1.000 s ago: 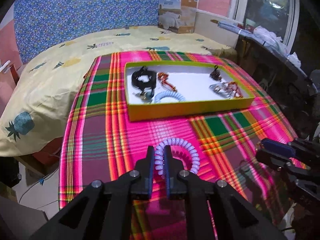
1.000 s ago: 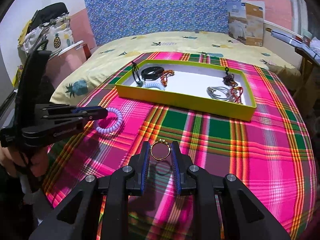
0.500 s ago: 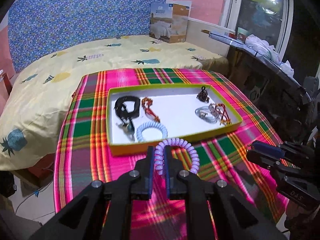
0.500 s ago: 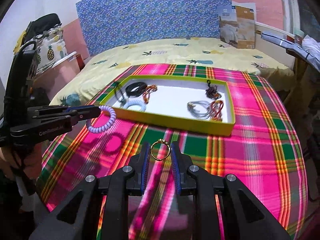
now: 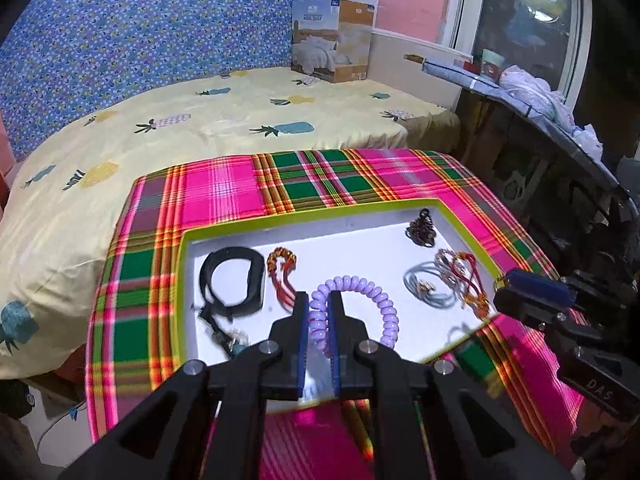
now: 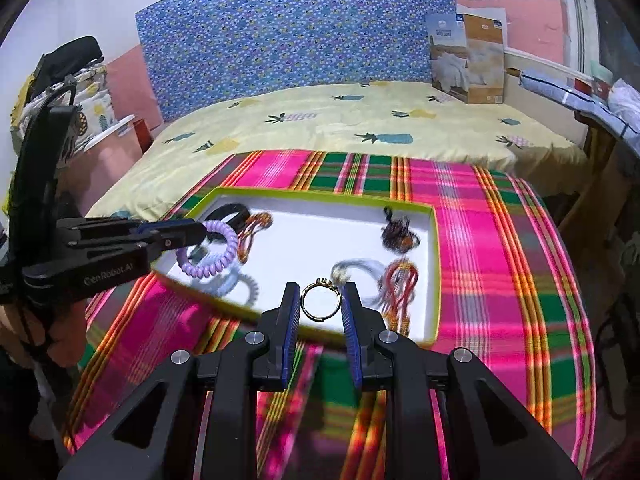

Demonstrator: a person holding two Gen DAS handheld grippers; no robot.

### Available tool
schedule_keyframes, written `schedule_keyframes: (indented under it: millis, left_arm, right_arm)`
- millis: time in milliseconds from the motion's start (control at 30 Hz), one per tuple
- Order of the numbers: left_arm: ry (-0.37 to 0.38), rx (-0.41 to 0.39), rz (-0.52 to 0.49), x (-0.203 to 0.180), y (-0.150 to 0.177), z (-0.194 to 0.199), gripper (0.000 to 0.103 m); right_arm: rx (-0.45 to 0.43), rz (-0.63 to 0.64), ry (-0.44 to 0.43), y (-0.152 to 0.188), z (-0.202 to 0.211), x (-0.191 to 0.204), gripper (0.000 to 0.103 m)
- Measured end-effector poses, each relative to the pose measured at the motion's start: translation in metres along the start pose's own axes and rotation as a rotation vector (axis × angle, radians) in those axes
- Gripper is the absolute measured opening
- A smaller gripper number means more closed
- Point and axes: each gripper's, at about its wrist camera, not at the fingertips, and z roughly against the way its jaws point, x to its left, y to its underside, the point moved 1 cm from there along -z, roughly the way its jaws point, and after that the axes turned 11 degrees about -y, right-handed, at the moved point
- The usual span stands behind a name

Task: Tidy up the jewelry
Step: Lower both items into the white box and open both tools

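At the left of the scene the left gripper has its fingers closed on a lilac coil bracelet, pinching one side of the loop while the rest hangs free over the near part of the tray. The bracelet looks like a springy plastic spiral: light, soft, likely to stretch and bounce, so a pinch across a few coils at one side, as here, seems the sensible hold; on release it may spring or roll a little. The tray, white inside with a yellow-green rim, sits on a pink and green plaid cloth spread over the bench, and already holds a black band, an orange cord bracelet, a dark beaded piece and a tangle of grey and red cords. Further right, the right gripper has its fingers closed on a gold ring, holding it upright by opposite sides of the band above the tray's near edge. The ring appears small, stiff and smooth, so it could slip or twist out of flat pads; gripping across the band is probably the safest hold, and a low release should stop it rolling.
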Motion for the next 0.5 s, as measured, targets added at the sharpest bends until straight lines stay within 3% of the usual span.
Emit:
schedule_keyframes:
  millis: [500]
  left_arm:
    - [0.012, 0.069, 0.002, -0.007, -0.018, -0.063, 0.010]
  right_arm:
    - [0.089, -0.012, 0.029, -0.025, -0.073, -0.043, 0.022]
